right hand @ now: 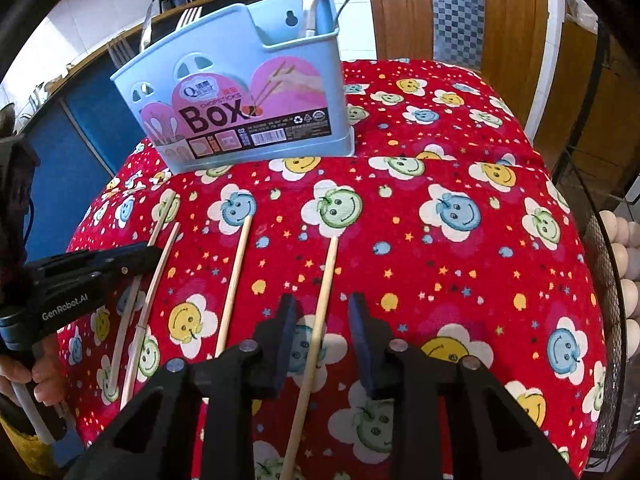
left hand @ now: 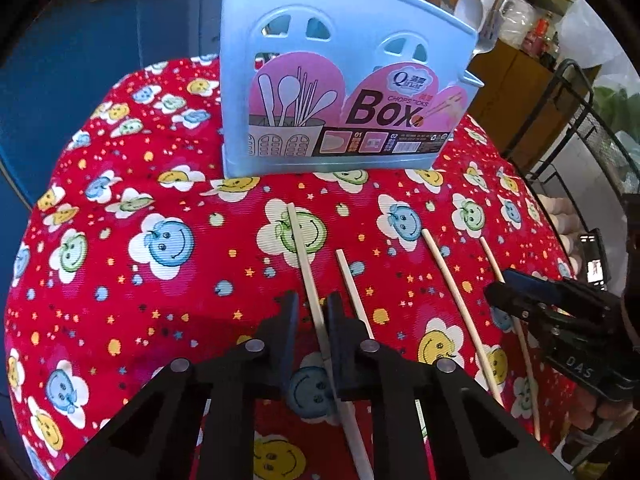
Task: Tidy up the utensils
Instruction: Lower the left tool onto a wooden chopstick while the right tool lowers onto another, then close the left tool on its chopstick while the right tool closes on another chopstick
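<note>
Blue utensil box behind chopsticks

Left gripper: angled steeply downward, fingers nearly closed, a narrow gap between the tips. Right gripper: same downward angle, fingers set wider apart, not closed. A hand grips the left gripper's handle at the near left.
</note>
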Tool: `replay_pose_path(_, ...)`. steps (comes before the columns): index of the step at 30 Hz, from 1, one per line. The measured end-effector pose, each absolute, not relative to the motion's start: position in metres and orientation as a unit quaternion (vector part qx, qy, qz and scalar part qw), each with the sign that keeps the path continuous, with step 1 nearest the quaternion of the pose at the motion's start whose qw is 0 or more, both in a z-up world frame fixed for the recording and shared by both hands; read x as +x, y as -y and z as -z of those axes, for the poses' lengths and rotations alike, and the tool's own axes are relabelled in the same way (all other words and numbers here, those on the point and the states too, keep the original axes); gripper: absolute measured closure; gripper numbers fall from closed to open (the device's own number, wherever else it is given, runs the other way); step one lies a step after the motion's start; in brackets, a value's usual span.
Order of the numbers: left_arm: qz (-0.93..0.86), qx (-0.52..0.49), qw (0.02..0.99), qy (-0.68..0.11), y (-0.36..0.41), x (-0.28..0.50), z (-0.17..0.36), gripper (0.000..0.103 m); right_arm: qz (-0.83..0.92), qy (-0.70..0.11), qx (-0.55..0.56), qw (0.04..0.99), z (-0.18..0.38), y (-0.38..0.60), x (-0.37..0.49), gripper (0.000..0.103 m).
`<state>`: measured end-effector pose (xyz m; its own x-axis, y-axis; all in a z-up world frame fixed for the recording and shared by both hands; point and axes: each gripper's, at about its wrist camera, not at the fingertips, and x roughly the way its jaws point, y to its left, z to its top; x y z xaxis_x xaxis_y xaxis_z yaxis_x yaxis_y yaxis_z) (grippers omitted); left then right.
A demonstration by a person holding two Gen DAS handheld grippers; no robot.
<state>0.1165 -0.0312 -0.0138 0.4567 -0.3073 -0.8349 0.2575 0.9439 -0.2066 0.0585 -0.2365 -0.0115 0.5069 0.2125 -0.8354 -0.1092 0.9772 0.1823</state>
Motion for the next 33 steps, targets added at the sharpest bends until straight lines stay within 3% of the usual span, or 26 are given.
replay_pose_path(7,0.184,-0.038,0.834,-0.518,0.028,0.132,0.014,0.089,-0.095,-0.504,0.054,0.857,0.013,0.239,0.068,0.084)
replay_pose_path(14,0.183,-0.059,0.835,-0.516,0.023,0.132,0.013,0.098,-0.096,-0.506,0.083,0.853,0.013,0.249,0.073,0.096)
replay_pose_path(33,0.21,-0.141,0.875,-0.412,0.015,0.095,-0.033,0.099,-0.148,-0.4,0.146,0.893,-0.029,0.258,0.044,0.097)
